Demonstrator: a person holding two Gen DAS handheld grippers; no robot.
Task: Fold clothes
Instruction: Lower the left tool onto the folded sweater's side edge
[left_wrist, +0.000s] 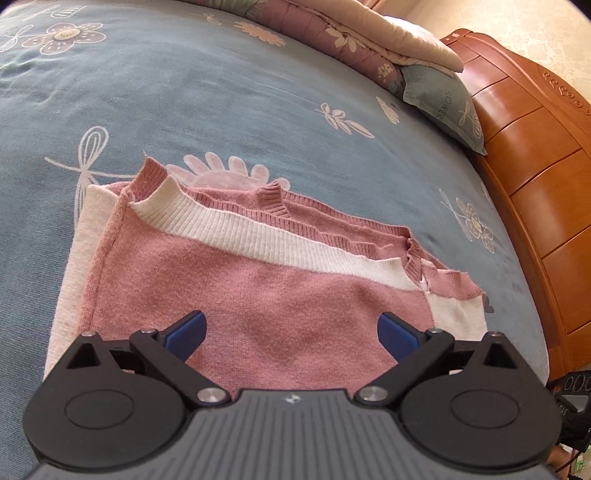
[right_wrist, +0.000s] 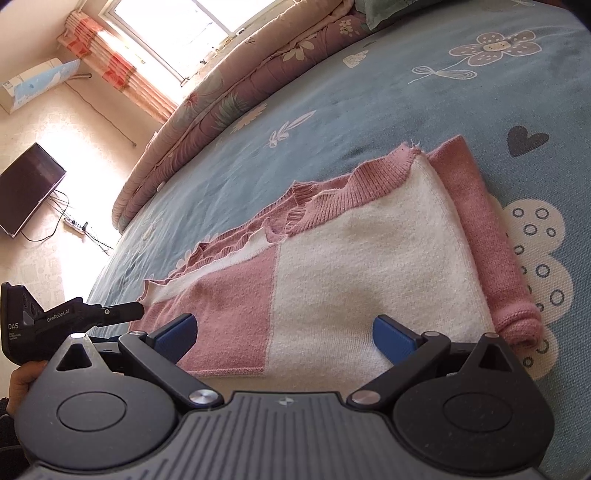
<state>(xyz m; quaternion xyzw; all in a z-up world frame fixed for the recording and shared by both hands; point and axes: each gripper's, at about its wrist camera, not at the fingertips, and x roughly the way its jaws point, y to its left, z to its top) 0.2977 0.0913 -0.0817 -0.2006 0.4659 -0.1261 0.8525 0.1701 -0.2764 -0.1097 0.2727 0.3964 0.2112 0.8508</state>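
Observation:
A pink and white knit sweater (left_wrist: 258, 280) lies folded flat on the blue floral bedsheet (left_wrist: 221, 92). My left gripper (left_wrist: 291, 332) is open and empty, its blue pads (left_wrist: 186, 330) just above the sweater's near pink part. The sweater also shows in the right wrist view (right_wrist: 351, 258), with a white panel and a rolled pink edge on the right. My right gripper (right_wrist: 284, 334) is open and empty over the sweater's near edge. The left gripper (right_wrist: 92, 314) appears at the left of the right wrist view, beside the sweater's left end.
A wooden headboard (left_wrist: 535, 166) runs along the right side, with a grey-green pillow (left_wrist: 443, 103) and a folded quilt (left_wrist: 351, 33) at the back. In the right wrist view the quilt (right_wrist: 221, 92) lines the bed's far edge; a wall TV (right_wrist: 26, 188) and window (right_wrist: 177, 29) lie beyond.

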